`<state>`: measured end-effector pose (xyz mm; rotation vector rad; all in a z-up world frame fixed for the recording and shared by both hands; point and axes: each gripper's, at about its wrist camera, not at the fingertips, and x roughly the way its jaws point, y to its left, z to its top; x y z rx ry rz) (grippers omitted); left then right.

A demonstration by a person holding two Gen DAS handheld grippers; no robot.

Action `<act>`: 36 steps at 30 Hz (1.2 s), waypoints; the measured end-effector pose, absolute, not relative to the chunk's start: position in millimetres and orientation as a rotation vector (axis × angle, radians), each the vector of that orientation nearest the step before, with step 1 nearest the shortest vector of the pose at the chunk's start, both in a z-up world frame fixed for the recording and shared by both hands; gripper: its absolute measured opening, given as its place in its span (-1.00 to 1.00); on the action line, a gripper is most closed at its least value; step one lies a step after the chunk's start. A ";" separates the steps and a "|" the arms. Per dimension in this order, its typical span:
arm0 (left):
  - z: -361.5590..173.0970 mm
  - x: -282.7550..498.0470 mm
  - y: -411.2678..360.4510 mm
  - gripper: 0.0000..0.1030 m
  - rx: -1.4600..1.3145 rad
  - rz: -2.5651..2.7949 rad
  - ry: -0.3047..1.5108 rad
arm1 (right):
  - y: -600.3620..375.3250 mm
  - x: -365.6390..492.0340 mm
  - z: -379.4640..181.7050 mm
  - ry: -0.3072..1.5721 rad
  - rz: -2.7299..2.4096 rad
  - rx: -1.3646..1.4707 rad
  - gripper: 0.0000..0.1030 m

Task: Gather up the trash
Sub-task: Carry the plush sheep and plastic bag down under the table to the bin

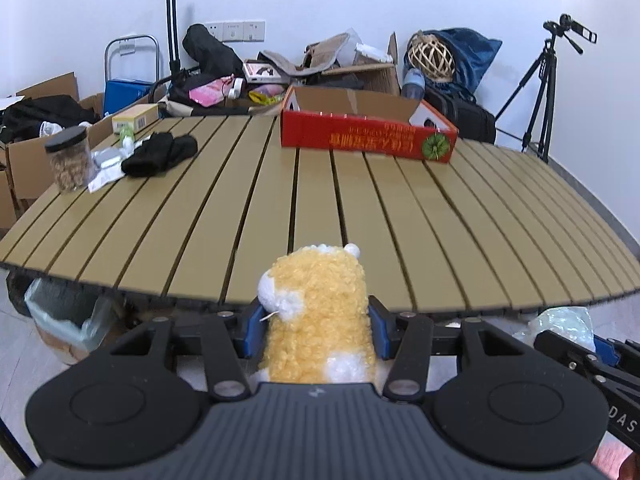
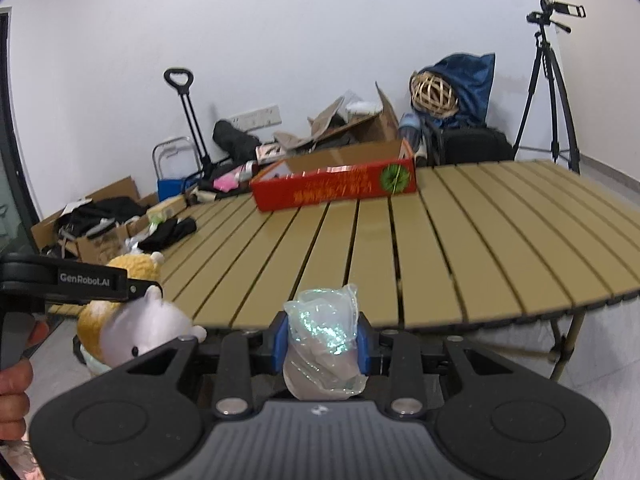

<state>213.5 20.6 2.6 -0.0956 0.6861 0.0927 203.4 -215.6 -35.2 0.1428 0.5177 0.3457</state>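
While both claws hang just off the near edge of the slatted surface (image 1: 360, 208), I count one item in each. My left claw (image 1: 316, 328) is clenched on one yellow-and-white plush toy (image 1: 316, 312), its blue pads pressed into the fur on either side; the toy stands upright between them, head poking above the surface edge. My right claw (image 2: 322, 342) is clenched on one crumpled clear plastic bag (image 2: 322, 344), wadded between the pads. From the right wrist view the left claw and its plush sit just to the left and slightly ahead, with part of a hand (image 2: 14, 396) at the frame edge.

Ahead of the claws, on the surface: one open red cardboard box (image 1: 368, 136) at the far side, nearly straight ahead of the left claw. Far left of it, one clear jar (image 1: 70, 160) with a black lid, one black cloth bundle (image 1: 160, 154), and a few scraps of white wrapper (image 1: 106, 166) lying between jar and cloth; I cannot count the scraps exactly.

Below and left of the left claw, under the surface edge, one bin lined with a pale green bag (image 1: 64, 320). Beyond the surface, one tripod (image 1: 540, 92) with a camera, far right.
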 end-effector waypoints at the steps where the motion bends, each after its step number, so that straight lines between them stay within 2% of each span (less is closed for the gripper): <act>1: -0.2 208.6 20.6 0.00 -0.093 0.093 0.688 | -214.7 200.1 -38.7 0.528 0.348 0.140 -0.38; 16: -58.8 157.2 17.9 0.00 -0.052 0.085 0.803 | -203.3 161.0 -86.4 0.687 0.357 0.086 -0.38; 36: -132.5 154.5 36.6 0.00 -0.049 0.130 0.997 | -191.2 169.1 -153.3 0.926 0.366 0.057 -0.38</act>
